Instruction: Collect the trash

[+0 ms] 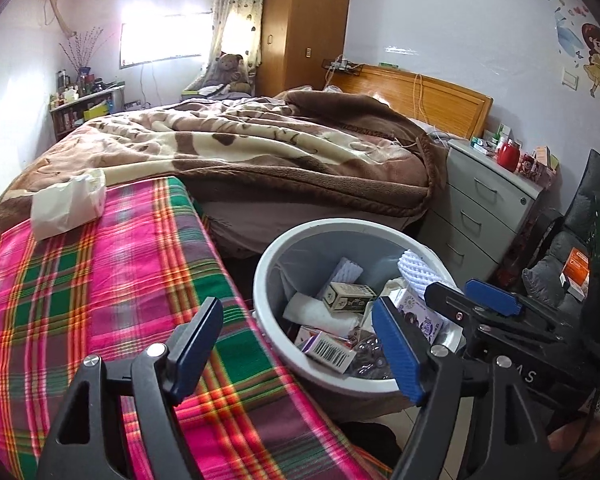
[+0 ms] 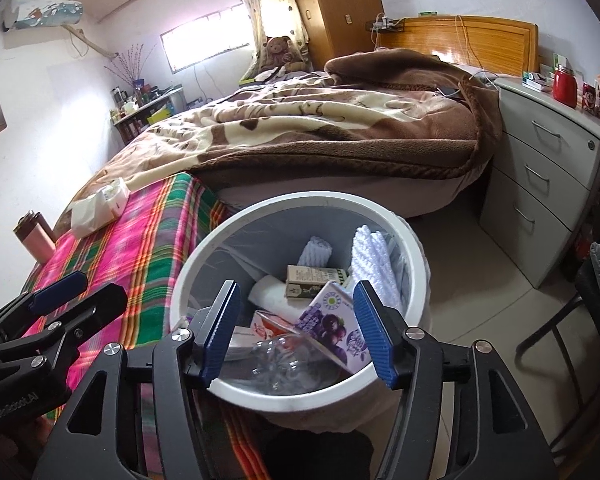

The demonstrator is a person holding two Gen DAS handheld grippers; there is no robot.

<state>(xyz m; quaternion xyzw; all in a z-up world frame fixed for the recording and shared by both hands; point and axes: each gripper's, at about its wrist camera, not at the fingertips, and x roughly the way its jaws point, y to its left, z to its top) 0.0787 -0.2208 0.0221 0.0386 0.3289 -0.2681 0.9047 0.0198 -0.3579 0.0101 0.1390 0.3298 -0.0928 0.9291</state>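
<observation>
A round grey bin (image 1: 300, 236) (image 2: 260, 216) with a white rim stands on the floor beside the plaid-covered table (image 1: 100, 280) (image 2: 148, 220). It holds small cartons, a purple juice box (image 2: 332, 328), white foam netting (image 2: 374, 256) and a crushed clear bottle (image 2: 276, 356). My left gripper (image 1: 296, 348) is open and empty over the table's edge, left of the bin. My right gripper (image 2: 296, 332) is open and empty just above the bin's near rim. A white packet (image 1: 68, 204) (image 2: 100, 204) lies at the table's far end.
A bed with a brown blanket (image 1: 260, 144) lies behind the table and bin. A grey drawer unit (image 1: 484, 200) (image 2: 548, 160) stands at the right. A pink flask (image 2: 36, 236) stands at the table's left edge. A dark chair (image 2: 596, 280) is at the far right.
</observation>
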